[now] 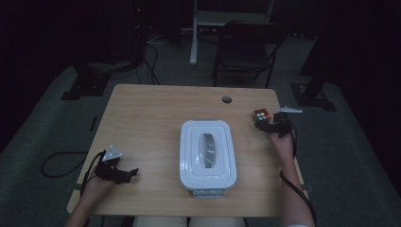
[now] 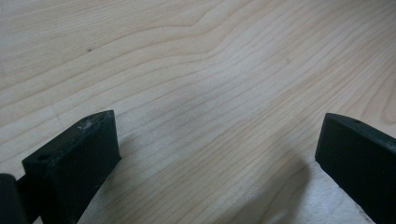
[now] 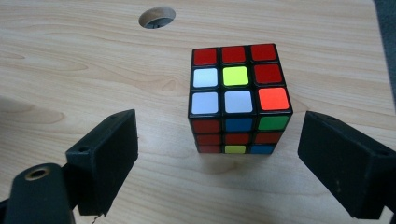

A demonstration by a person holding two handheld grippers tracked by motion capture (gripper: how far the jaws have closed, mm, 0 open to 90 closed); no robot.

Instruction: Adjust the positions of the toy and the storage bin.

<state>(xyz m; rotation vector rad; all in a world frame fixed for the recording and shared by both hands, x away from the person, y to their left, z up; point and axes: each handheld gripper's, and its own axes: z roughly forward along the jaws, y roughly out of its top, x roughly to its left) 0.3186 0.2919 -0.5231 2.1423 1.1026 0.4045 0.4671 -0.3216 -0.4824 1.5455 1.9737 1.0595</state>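
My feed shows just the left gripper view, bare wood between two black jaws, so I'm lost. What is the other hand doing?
Observer: The right tongs are open, aimed at a colour cube standing on the table, not touching it.
Operator: Where on the table is the cube?
Observer: Near the far right corner.
Operator: Anything between my tongs and it?
Observer: A white lidded box sits mid-table; your left tongs are open, to the left of it.
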